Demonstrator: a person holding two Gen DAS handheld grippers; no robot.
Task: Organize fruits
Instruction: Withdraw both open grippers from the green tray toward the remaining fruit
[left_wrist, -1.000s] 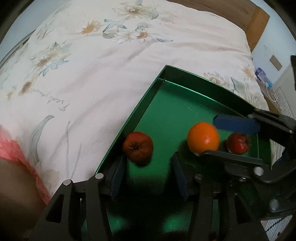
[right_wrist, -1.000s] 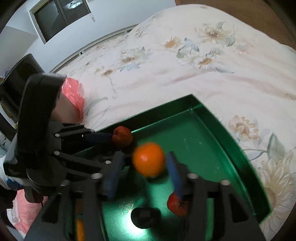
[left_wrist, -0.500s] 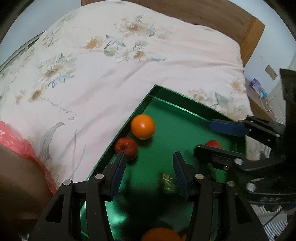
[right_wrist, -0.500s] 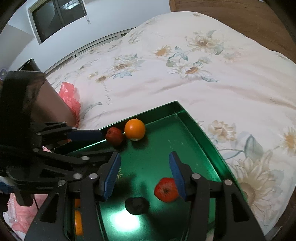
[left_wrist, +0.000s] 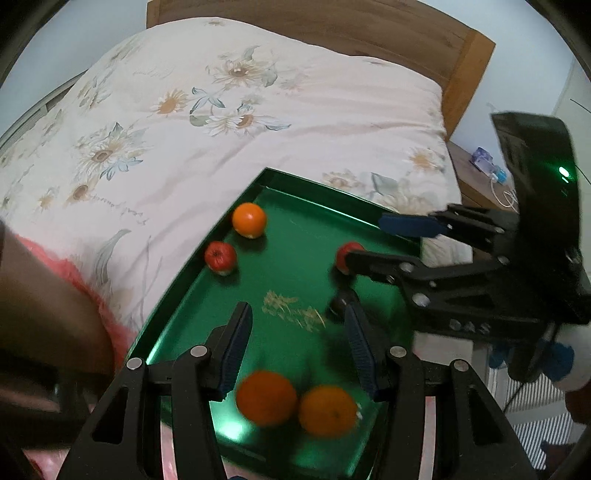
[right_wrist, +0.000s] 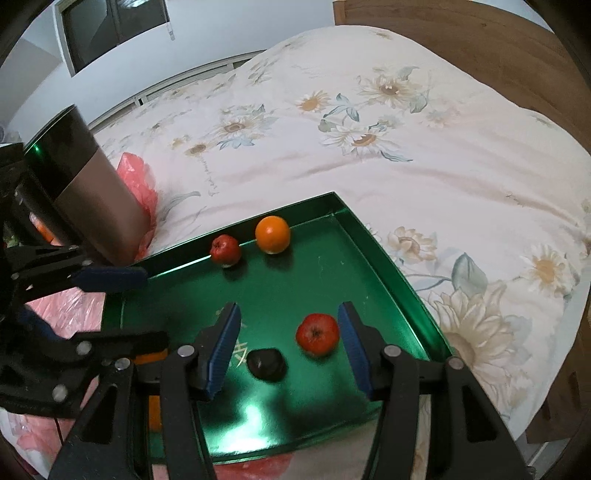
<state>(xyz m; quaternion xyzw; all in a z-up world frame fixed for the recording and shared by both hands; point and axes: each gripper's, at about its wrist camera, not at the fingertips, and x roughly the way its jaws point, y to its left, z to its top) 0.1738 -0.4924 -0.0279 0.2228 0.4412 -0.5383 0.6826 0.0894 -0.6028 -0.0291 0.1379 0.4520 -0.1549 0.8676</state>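
Since a second ago the orange (right_wrist: 272, 235) sits released by the green tray's (right_wrist: 373, 236) far rim at upper centre, just beside a red fruit (right_wrist: 225, 250); both the right claw (right_wrist: 288, 343) and left claw (left_wrist: 299, 350) gape empty above the tray on the bed (right_wrist: 369, 129).

The green tray (right_wrist: 376, 254) looks like glossy metal, mirroring light along its floor and walls. The orange (right_wrist: 272, 235) has a smooth, faintly shiny skin, and so does the red fruit (right_wrist: 317, 334). The bed cover (right_wrist: 369, 147) is soft matt cloth. The headboard (left_wrist: 369, 44) is matt wood.
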